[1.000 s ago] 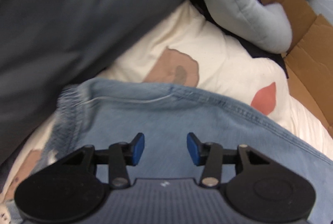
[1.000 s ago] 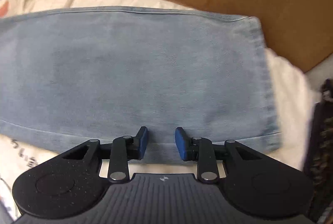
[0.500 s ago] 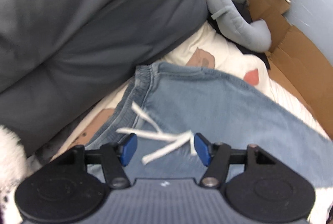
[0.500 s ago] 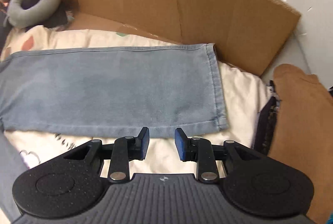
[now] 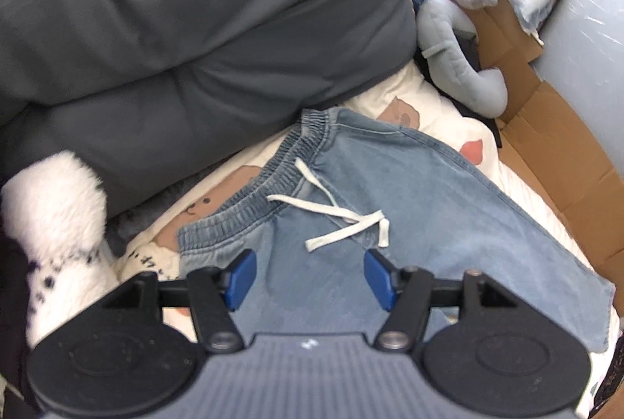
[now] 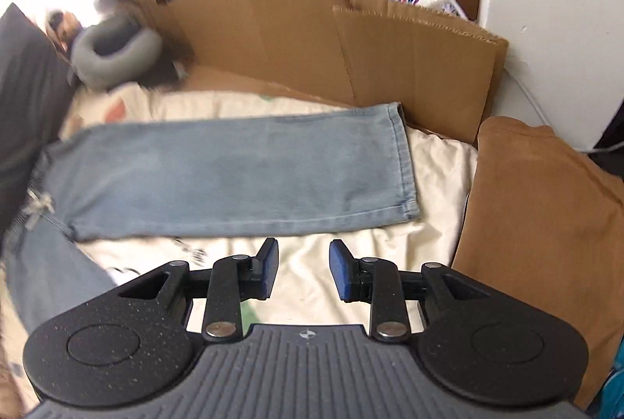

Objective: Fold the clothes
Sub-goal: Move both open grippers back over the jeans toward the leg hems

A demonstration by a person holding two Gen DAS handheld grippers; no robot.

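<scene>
Light blue denim trousers (image 5: pixel 421 200) lie flat on a cream printed sheet (image 5: pixel 440 115). Their elastic waistband (image 5: pixel 273 181) and white drawstring (image 5: pixel 339 216) show in the left wrist view. My left gripper (image 5: pixel 308 278) hovers above the trousers below the waistband, open, nothing between its blue pads. In the right wrist view one trouser leg (image 6: pixel 241 177) stretches across to its hem (image 6: pixel 405 161). My right gripper (image 6: pixel 304 269) hangs over the bare sheet (image 6: pixel 436 177) in front of that leg. Its jaws are opening and hold nothing.
A big grey pillow (image 5: pixel 195 29) lies left of the waistband, a fluffy white item (image 5: pixel 54 224) beside it. A grey neck pillow (image 5: pixel 460 68) and cardboard (image 5: pixel 546 146) border the far side. Cardboard walls (image 6: pixel 351 60) stand behind the leg; a brown garment (image 6: pixel 538 208) lies right.
Both grippers have risen and pulled back from the trousers, so more of the bed shows. The left jaws have spread wider. The waistband and drawstring came into the left view.
</scene>
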